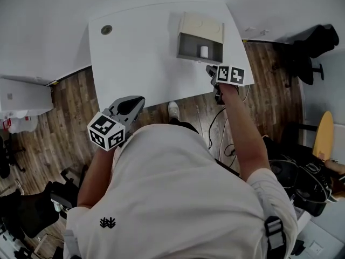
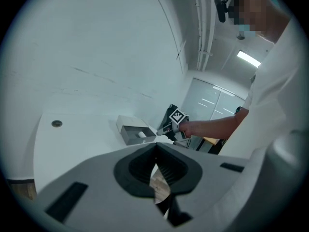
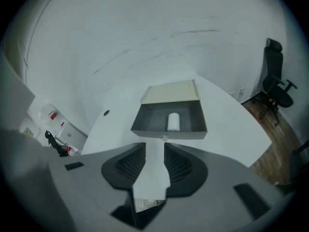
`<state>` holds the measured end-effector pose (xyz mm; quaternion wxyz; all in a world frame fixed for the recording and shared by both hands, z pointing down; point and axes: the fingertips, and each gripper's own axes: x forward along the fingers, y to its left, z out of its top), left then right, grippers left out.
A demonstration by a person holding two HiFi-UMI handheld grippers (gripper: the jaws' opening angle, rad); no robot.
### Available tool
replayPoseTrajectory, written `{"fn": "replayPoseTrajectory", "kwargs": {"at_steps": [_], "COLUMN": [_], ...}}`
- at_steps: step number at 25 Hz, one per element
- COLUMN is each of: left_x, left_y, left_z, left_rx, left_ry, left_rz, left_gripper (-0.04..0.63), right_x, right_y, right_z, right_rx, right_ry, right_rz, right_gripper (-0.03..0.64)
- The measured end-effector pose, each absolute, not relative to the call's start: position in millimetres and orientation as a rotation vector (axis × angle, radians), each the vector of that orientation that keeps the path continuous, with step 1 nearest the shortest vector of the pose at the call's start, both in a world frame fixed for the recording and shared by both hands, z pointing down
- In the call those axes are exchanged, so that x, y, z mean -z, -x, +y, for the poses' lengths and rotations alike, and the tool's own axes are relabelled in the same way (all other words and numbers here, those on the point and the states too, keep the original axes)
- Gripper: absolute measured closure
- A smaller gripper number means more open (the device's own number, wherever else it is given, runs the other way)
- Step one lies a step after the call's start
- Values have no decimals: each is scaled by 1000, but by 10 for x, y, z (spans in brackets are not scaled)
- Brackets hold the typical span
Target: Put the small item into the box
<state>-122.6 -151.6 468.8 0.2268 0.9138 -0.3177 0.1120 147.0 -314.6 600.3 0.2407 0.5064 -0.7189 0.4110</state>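
A small white cylinder lies inside the open grey box at the far right of the white table. My right gripper hovers just in front of the box's right corner. In the right gripper view the cylinder rests in the box, beyond my right gripper. That gripper is open, with only table showing between its fingers. My left gripper hangs over the floor by the table's near edge. In its own view my left gripper is shut and empty.
A round grommet hole sits at the table's far left corner. A black office chair stands right of the table, a white cabinet to the left. Cables trail on the wooden floor below the right arm.
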Motion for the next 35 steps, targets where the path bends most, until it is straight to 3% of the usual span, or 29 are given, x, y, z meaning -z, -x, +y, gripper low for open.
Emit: {"fn": "replayPoseTrajectory", "kwargs": {"at_steps": [6,13,35], "left_x": [-4746,-4885,-4864], "left_y": [1243,1279,1325], "left_z": [-1353,-1075,-951], "left_rx": [-308,-337,-354], "left_ry": [-2537,-2540,-2574], "left_rz": [-823,-745,-704], "left_gripper": [588,588,588], "right_x": [-5879,-5741,-5360], "right_y": [-1363,-1083,-333], "right_z": [-2748,-2121,-1127], "right_rx": [-1112,-1033,-828], "right_ry": [-1402,-1404,-1225], "right_rz": [-2000,-2092,-2350], "right_gripper": [515,597,607]}}
